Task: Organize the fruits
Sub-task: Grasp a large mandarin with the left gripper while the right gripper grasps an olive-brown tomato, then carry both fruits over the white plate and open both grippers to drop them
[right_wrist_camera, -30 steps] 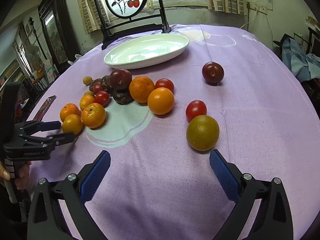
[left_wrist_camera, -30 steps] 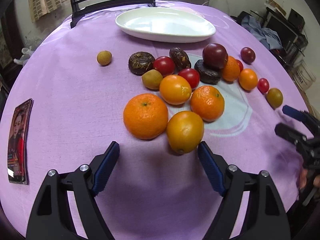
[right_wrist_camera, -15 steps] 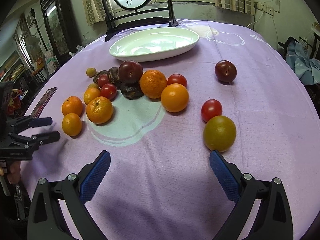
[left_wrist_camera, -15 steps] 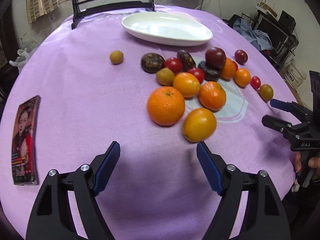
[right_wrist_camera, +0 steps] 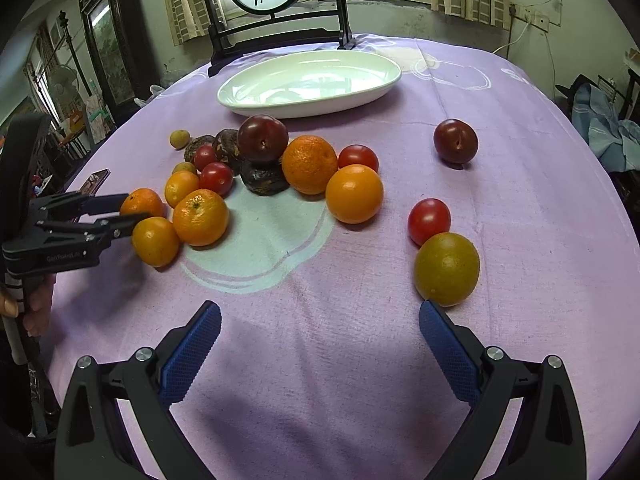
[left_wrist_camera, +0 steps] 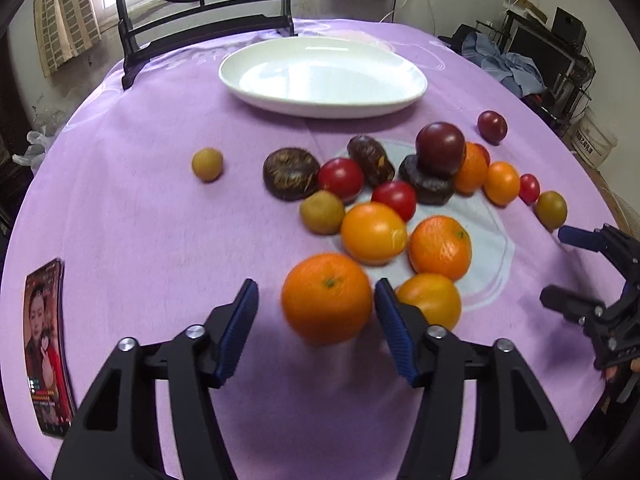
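Note:
A large mandarin (left_wrist_camera: pixel 326 298) lies on the purple cloth between the blue pads of my left gripper (left_wrist_camera: pixel 316 292), whose jaws are closing. The right pad is at its skin; a gap shows at the left pad. The right wrist view shows that gripper (right_wrist_camera: pixel 134 208) at the left end of the fruit cluster. Behind lie more oranges (left_wrist_camera: pixel 374 232), red tomatoes (left_wrist_camera: pixel 340 178), dark plums (left_wrist_camera: pixel 440 148) and dark brown fruits (left_wrist_camera: pixel 290 174). The white oval dish (left_wrist_camera: pixel 320 110) stands empty at the back. My right gripper (right_wrist_camera: pixel 320 344) is open, its right finger beside a greenish-yellow fruit (right_wrist_camera: pixel 446 269).
A phone (left_wrist_camera: pixel 46 356) lies near the table's left edge. A dark wooden screen stand (right_wrist_camera: pixel 276 36) rises behind the dish (right_wrist_camera: pixel 308 108). A lone plum (right_wrist_camera: pixel 456 141) and a tomato (right_wrist_camera: pixel 429 221) sit apart on the right. A small yellow fruit (left_wrist_camera: pixel 207 164) lies alone at the left.
My left gripper has moved forward until the large mandarin sits between its jaws, which have narrowed a lot. The right gripper has stayed open and hardly moved.

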`<state>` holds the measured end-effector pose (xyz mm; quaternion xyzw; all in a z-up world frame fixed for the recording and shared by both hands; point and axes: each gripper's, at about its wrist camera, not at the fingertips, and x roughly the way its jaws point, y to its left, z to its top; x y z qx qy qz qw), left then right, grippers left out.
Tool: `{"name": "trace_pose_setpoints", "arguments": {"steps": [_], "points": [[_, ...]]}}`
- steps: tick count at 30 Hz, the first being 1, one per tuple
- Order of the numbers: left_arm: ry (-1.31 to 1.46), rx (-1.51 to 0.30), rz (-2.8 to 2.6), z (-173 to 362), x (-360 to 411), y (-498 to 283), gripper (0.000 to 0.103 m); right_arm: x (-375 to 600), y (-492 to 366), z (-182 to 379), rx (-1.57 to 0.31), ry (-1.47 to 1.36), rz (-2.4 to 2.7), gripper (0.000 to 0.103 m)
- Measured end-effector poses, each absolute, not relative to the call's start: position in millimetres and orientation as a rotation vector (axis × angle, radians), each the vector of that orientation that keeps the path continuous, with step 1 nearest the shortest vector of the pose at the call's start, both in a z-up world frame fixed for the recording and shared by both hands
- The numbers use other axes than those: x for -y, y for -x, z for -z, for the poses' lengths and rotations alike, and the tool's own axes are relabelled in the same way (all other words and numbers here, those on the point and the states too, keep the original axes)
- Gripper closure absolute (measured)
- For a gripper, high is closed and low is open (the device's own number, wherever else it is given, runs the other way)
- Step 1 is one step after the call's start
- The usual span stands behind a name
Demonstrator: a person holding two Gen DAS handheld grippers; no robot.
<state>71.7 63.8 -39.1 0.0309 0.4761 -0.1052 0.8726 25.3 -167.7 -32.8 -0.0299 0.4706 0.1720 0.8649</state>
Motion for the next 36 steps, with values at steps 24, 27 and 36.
{"name": "trace_pose_setpoints", "arguments": {"steps": [24,27,36], "points": [[0.058,-0.993,0.169,48,-74,-44,0.058,220,-64,41,-1.006,0.053,-0.269,0.065],[0.024,-0.982,0.164,51,-69,-42,0.058,218,-58,41,-0.996,0.081,-0.273,0.065],[0.05,-0.979,0.183,38,-74,-47,0.06,213,-45,11,-0.918,0.049,-0.375,0.066]]}}
